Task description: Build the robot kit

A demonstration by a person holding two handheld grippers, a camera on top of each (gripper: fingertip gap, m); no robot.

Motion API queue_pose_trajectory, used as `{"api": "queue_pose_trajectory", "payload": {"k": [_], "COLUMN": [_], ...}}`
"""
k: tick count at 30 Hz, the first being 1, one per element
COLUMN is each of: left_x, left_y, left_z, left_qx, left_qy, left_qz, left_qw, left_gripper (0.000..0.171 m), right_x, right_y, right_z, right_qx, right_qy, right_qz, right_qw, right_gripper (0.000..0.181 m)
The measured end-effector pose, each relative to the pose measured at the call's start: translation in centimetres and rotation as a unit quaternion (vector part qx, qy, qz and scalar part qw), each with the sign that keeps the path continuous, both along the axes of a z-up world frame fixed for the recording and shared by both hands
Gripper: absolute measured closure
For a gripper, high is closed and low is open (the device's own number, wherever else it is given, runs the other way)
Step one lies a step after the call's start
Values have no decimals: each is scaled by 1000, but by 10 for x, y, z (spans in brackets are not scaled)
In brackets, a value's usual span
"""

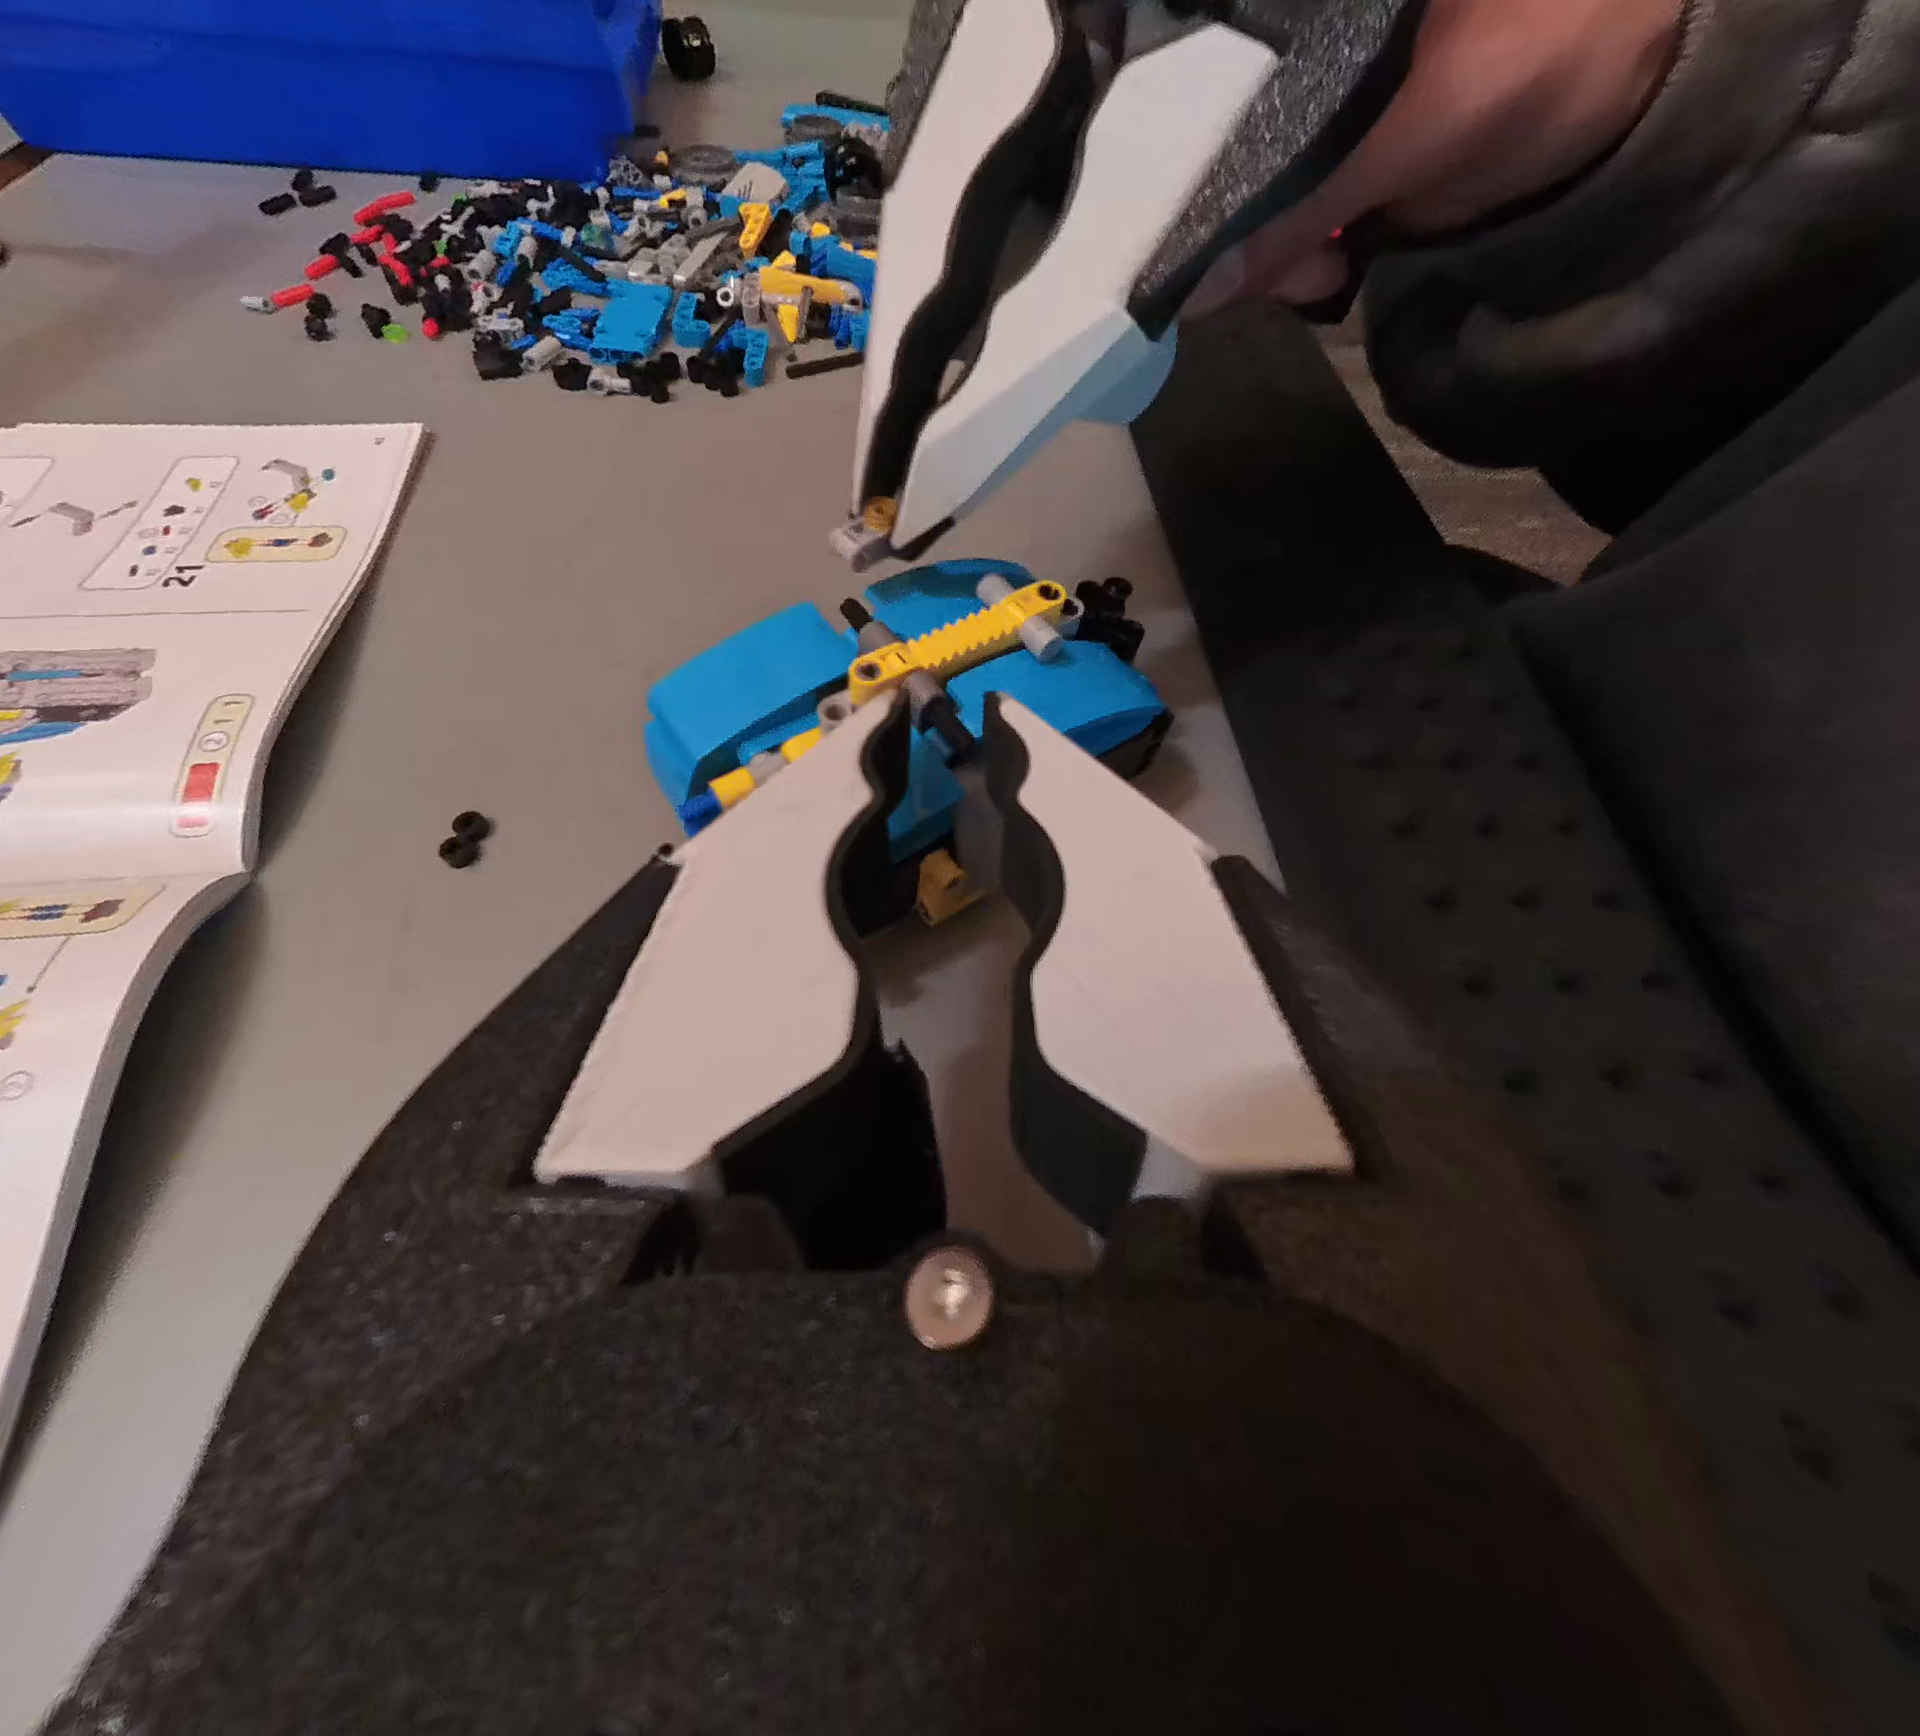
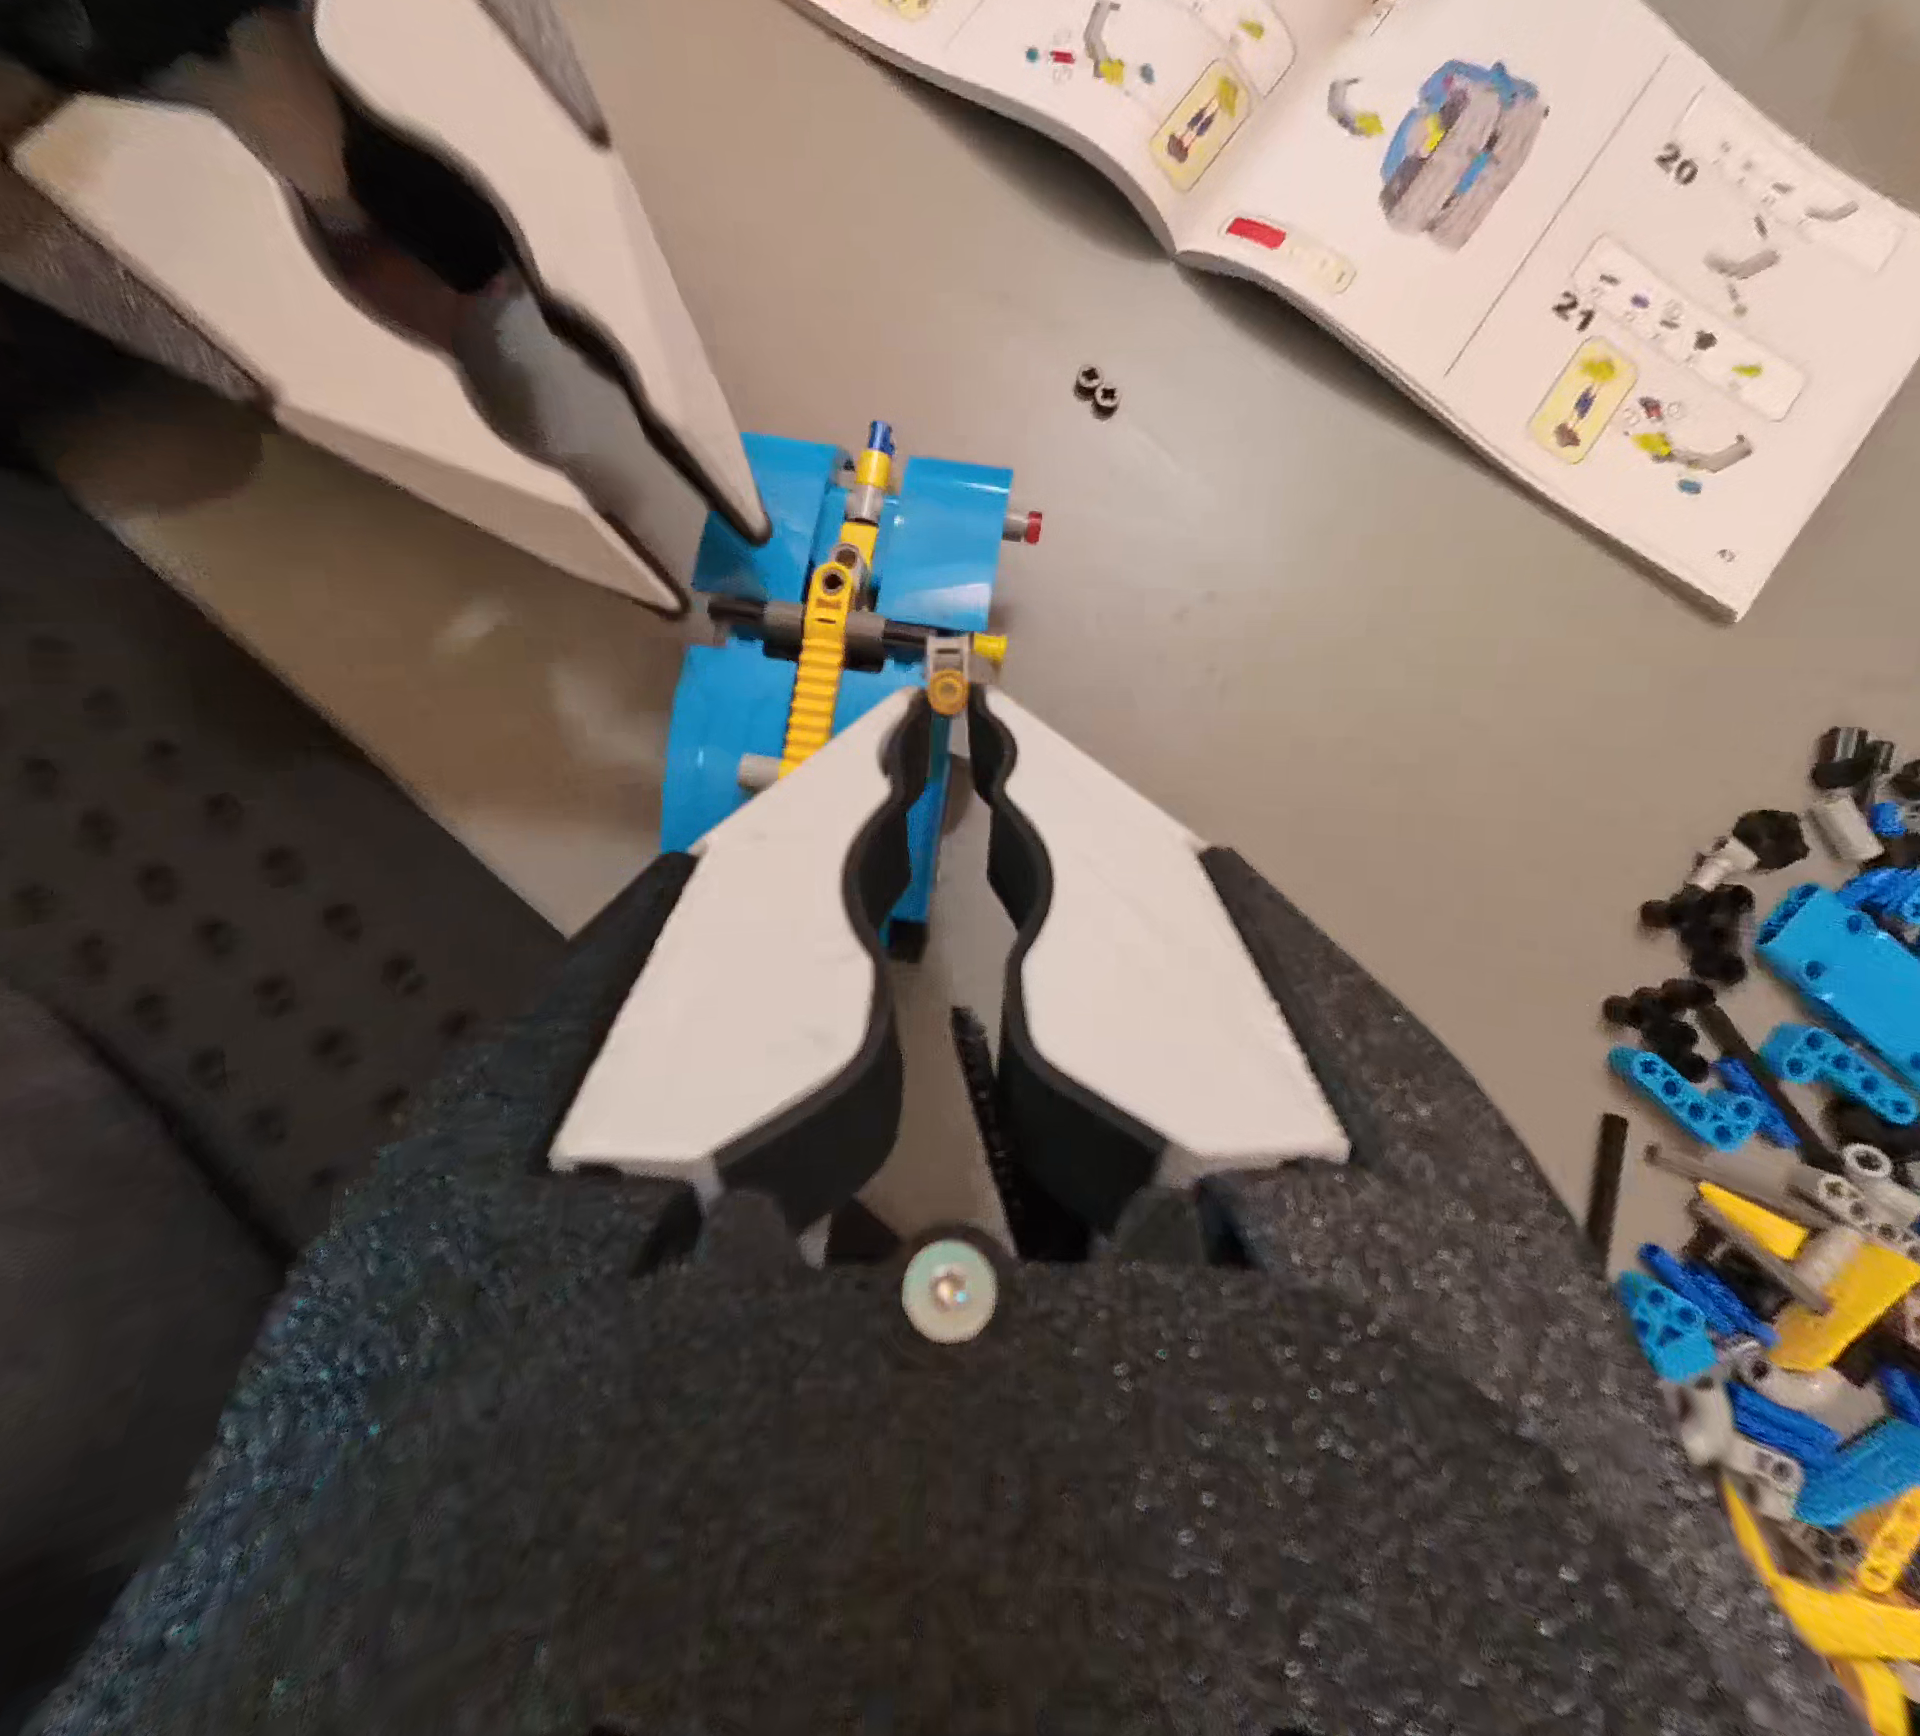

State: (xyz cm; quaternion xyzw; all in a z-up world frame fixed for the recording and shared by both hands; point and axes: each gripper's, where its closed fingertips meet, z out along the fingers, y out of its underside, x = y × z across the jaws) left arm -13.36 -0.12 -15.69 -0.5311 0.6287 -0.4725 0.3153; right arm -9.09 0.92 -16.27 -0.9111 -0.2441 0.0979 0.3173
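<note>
A blue brick-built model (image 1: 748, 699) with a yellow toothed rack (image 1: 956, 642) across its top lies on the grey table near its edge. My left gripper (image 1: 940, 715) is closed on the model's near end, with a grey and black axle part between its tips. My right gripper (image 1: 883, 533) hangs over the model's far side, shut on a small grey connector (image 1: 860, 535) with a yellow pin. In the right wrist view the right gripper (image 2: 948, 699) holds that connector (image 2: 948, 663) against the model (image 2: 945, 543), beside the rack (image 2: 816, 678). The left gripper (image 2: 722, 569) comes in from the upper left.
An open instruction booklet (image 1: 156, 647) (image 2: 1455, 128) lies beside the model. A pile of loose blue, black, yellow and red pieces (image 1: 623, 284) (image 2: 1787, 1115) lies farther off, before a blue bin (image 1: 312, 24). A small black piece (image 1: 464, 839) lies alone. A dark perforated seat (image 1: 1507, 855) borders the table edge. One gripper's finger ends stand about 5 centimetres off the other's. Left tips and right tips are each some 12 centimetres from the small black piece (image 1: 464, 839). It is also in sight in the right wrist view (image 2: 1093, 382).
</note>
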Motion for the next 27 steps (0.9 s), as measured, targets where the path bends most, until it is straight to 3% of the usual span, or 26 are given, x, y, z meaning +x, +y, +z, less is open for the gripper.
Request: {"api": "queue_pose_trajectory", "payload": {"k": [4,27], "left_x": [1,2], "left_y": [-4,-8], "left_z": [-8,-13], "left_qx": [9,9], "left_qy": [14,16], "left_qz": [0,9], "left_qw": [1000,1000], "left_gripper": [162,166], "right_x": [7,-2], "right_y": [5,-1], "right_z": [-7,-10], "right_qx": [-12,-45], "right_qy": [-33,-64], "right_qz": [-25,4], "right_qw": [999,997], "right_gripper": [175,175]}}
